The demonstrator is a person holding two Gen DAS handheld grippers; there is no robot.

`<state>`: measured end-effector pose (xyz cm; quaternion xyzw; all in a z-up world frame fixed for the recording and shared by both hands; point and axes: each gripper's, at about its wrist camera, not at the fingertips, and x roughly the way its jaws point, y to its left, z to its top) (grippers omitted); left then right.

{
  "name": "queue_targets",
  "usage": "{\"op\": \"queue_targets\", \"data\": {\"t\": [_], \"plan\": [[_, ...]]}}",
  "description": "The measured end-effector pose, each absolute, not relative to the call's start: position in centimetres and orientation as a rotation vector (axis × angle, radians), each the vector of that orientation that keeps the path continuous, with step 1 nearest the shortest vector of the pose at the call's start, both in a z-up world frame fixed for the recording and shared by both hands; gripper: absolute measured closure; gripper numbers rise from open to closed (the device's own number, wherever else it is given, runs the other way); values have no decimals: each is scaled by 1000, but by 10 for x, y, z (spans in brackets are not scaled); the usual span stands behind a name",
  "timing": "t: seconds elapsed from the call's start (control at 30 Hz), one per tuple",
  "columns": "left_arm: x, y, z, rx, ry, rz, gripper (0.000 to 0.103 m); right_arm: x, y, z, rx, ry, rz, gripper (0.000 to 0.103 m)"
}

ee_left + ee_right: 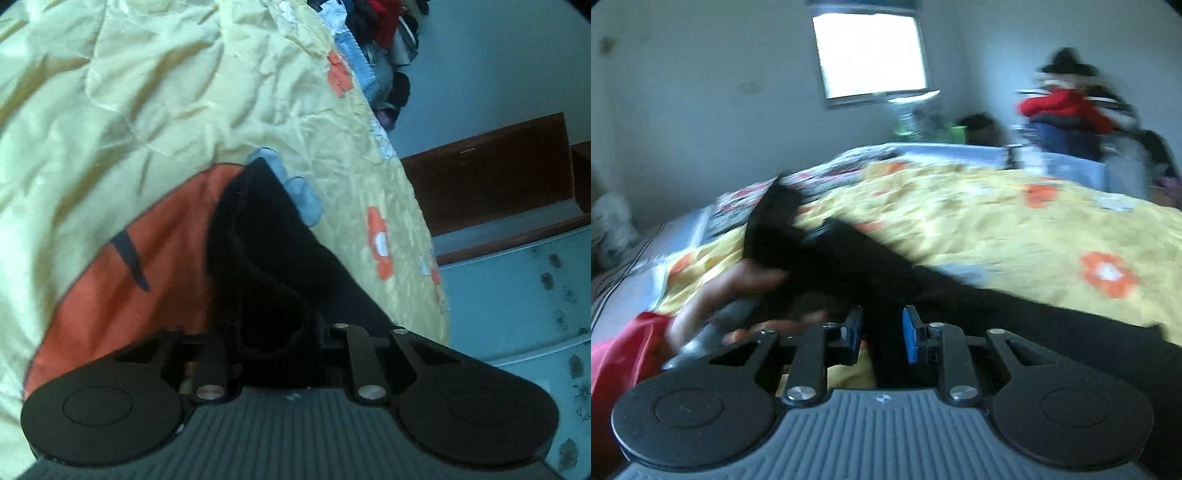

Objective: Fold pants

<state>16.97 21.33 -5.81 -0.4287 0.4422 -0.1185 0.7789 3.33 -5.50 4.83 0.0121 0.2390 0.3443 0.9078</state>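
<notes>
Nearest us in the left wrist view, the left gripper [280, 332] has its jaws clenched on a thick roll of the black pants [258, 251]; the fingertips are buried in the dark cloth. The camera is rolled, so the bed runs up toward eleven o'clock and the room's floor [517, 295] lies at three. The pants stretch away toward twelve over an orange patch [147, 266] of the yellow quilt [129, 110].

In the right wrist view, the right gripper [881, 336] sits almost level, its blue pads [911, 334] drawn close on a band of the same pants [997, 314], grasping the fabric that runs between them. The picture is smeared by motion.

Only this view shows the person's left hand [731, 291] at nine o'clock, fingers wrapped round the other gripper's grey handle [713, 325], a red sleeve [624, 354] behind it, with a flap of pants standing above it.

Farther off, only the left view shows the brown wooden furniture [498, 177] at three o'clock; both show the heap of clothes [1078, 114] beyond the bed, and only the right shows the bright window [871, 55] at twelve.
</notes>
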Motion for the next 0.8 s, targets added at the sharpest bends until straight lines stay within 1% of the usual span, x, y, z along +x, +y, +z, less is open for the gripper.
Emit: {"op": "queue_targets", "data": {"t": [0.07, 0.13, 0.23, 0.37, 0.53, 0.7, 0.8], "plan": [[165, 211, -55, -900, 923, -247, 84, 51, -60, 40, -64, 532, 518, 81], [154, 200, -43, -780, 863, -218, 84, 71, -57, 20, -121, 621, 407, 80], [135, 175, -21, -585, 762, -179, 84, 86, -55, -2, -60, 699, 439, 81], [114, 156, 4, -468, 665, -173, 84, 72, -61, 12, 64, 603, 507, 80], [92, 109, 43, -355, 569, -210, 85, 61, -72, 28, 144, 550, 557, 80], [74, 45, 73, -275, 498, -312, 84, 38, -124, 48, 318, 463, 535, 80], [68, -1, 82, -228, 484, -385, 84, 19, -166, 55, 380, 413, 480, 80]]}}
